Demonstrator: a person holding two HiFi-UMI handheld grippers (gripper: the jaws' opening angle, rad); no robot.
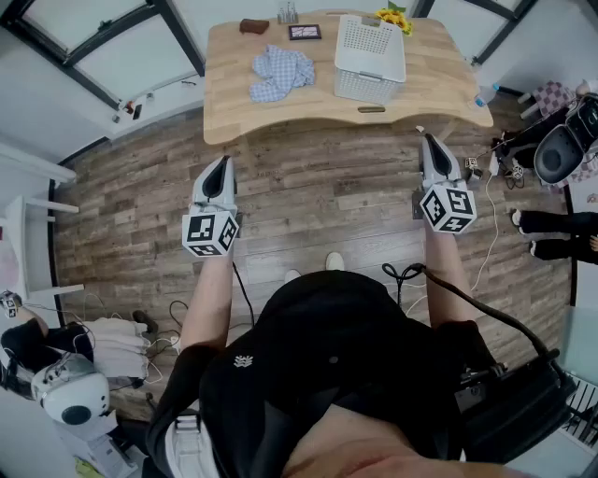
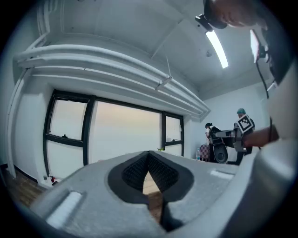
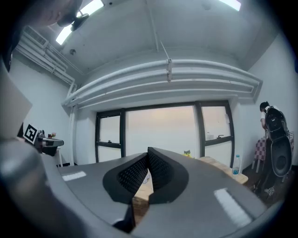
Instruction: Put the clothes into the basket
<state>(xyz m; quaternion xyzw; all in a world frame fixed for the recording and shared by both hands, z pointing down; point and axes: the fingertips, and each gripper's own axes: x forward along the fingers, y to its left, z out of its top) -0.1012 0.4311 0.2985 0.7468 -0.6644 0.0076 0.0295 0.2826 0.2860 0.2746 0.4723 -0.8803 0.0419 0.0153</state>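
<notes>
A crumpled blue-checked cloth [image 1: 281, 73] lies on the left half of the wooden table [image 1: 439, 89]. To its right stands a white slatted basket [image 1: 370, 58], with nothing visible inside. My left gripper [image 1: 221, 162] and right gripper [image 1: 427, 140] are held over the wooden floor, short of the table's near edge, both pointing at the table. Each is shut with nothing between its jaws. In the left gripper view the left gripper [image 2: 149, 157] has its pads meeting at the tip, and the right gripper [image 3: 148, 153] looks the same in its own view. Only a sliver of table shows behind them.
A brown object [image 1: 253, 26], a dark framed square [image 1: 305, 32] and yellow flowers [image 1: 394, 17] sit along the table's far edge. A water bottle [image 1: 485, 94] stands by the right corner. A person's legs [image 1: 551, 224] and gear are at the right, cables and a white device [image 1: 70, 397] at lower left.
</notes>
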